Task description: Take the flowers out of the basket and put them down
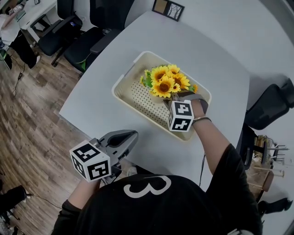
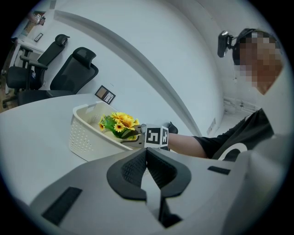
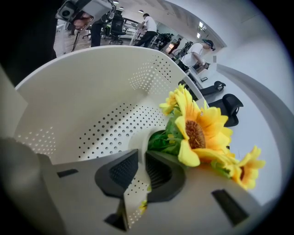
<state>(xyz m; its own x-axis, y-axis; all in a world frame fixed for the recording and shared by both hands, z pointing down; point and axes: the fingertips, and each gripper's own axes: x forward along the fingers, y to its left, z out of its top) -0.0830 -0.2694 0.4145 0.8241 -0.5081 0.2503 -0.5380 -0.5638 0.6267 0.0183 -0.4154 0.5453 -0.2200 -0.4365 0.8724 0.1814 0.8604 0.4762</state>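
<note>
A bunch of yellow sunflowers with green leaves lies in the far right end of a cream perforated basket on the white table. My right gripper reaches down into the basket at the base of the bunch. In the right gripper view its jaws have drawn nearly together, and their tips pinch the green foliage under the sunflowers. My left gripper is held off the table's near edge, away from the basket. Its jaws are shut with nothing in them. The left gripper view shows the basket and flowers from the side.
The white table has a small framed picture at its far edge. Black office chairs stand on the wood floor to the left, and another chair is at the right. People stand far back in the right gripper view.
</note>
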